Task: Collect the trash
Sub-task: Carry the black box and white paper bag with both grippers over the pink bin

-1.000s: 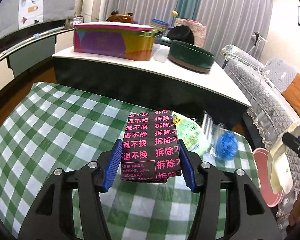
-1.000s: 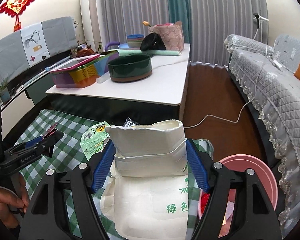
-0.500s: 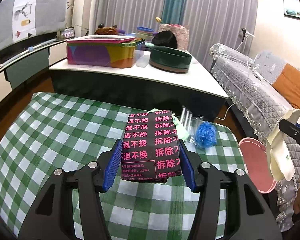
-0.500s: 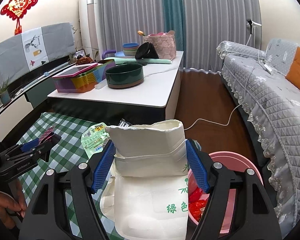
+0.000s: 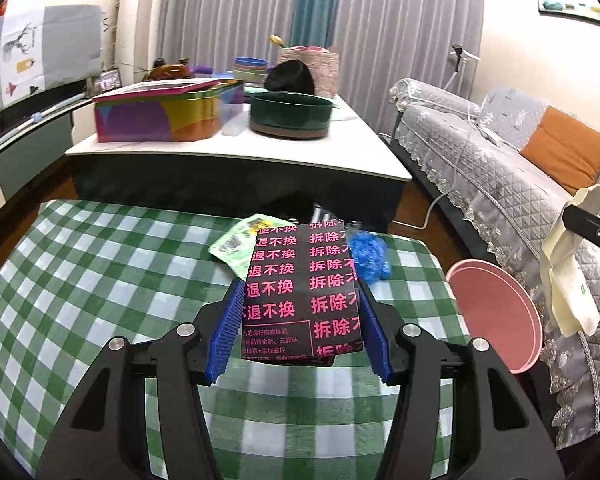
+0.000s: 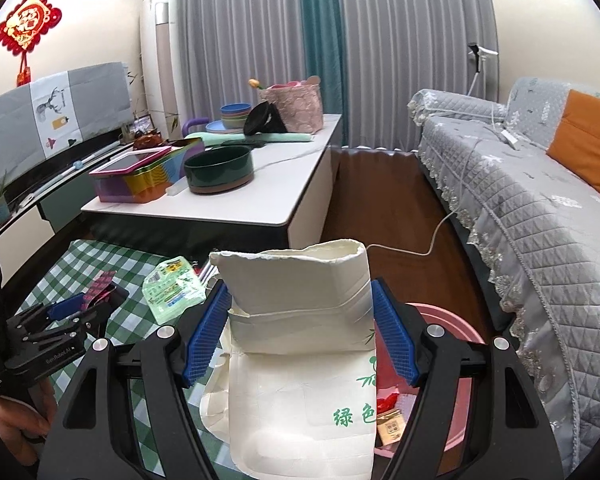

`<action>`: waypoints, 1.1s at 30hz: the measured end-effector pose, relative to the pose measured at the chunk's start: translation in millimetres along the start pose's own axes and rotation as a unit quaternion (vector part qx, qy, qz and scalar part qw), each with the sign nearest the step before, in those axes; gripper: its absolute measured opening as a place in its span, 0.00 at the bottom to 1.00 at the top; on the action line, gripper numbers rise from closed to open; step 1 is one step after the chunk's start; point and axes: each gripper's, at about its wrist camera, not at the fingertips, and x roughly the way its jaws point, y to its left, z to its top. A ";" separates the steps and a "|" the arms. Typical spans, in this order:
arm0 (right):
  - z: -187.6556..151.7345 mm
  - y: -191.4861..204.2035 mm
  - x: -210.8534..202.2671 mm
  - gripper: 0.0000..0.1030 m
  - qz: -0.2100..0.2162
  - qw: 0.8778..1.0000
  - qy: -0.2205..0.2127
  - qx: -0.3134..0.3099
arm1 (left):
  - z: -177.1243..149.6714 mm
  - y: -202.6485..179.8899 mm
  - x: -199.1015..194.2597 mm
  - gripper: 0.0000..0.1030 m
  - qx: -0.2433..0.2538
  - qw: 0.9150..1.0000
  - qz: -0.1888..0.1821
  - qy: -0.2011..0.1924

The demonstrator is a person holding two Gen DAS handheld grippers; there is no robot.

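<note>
Black pink-lettered packet (image 5: 300, 292) clamped in left tool (image 5: 298, 334); cream bag (image 6: 300, 320) in right tool (image 6: 298, 332)

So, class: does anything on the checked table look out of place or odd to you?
Yes. A green wrapper, a crumpled blue wad and some clear plastic lie loose at the far edge of the checked table, litter not yet in the pink bin beside it. Nothing looks spilled or broken.

The black packet (image 5: 300, 292) repeats "退不换" and "拆除不" in pink rows. The cream paper bag (image 6: 300, 380) carries green "绿色". The red wall knot (image 6: 27, 24) bears a gold character I can't make out.
</note>
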 end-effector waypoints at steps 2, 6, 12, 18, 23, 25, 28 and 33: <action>-2.2 -7.6 -2.3 0.68 -0.006 1.000 -0.001 0.004 | -0.6 -7.4 1.8 0.52 0.005 1.000 -0.005 0.001; -5.1 -24.7 -2.8 0.68 -0.022 1.000 0.005 0.016 | -2.3 -19.6 5.0 0.52 0.013 1.000 -0.014 0.005; 0.5 -47.5 -7.9 0.68 -0.033 0.999 -0.001 0.042 | -2.2 -34.3 11.0 0.52 0.020 0.999 -0.026 0.014; 6.1 -69.0 -10.7 0.68 -0.051 0.996 -0.005 0.067 | 7.8 -50.0 13.7 0.52 0.030 0.999 -0.037 0.010; 8.3 -86.5 -14.3 0.68 -0.064 0.994 -0.006 0.084 | 16.4 -66.1 17.7 0.52 0.038 0.998 -0.047 0.007; 8.8 -92.9 -15.6 0.68 -0.069 0.993 -0.006 0.090 | 18.7 -73.8 20.1 0.52 0.043 0.998 -0.050 0.006; 8.6 -101.4 -17.2 0.68 -0.077 0.992 -0.005 0.097 | 22.4 -84.9 24.4 0.52 0.050 0.997 -0.057 0.006; 8.8 -113.0 -18.2 0.69 -0.087 0.991 -0.005 0.105 | 28.4 -103.5 32.1 0.52 0.056 0.996 -0.067 0.005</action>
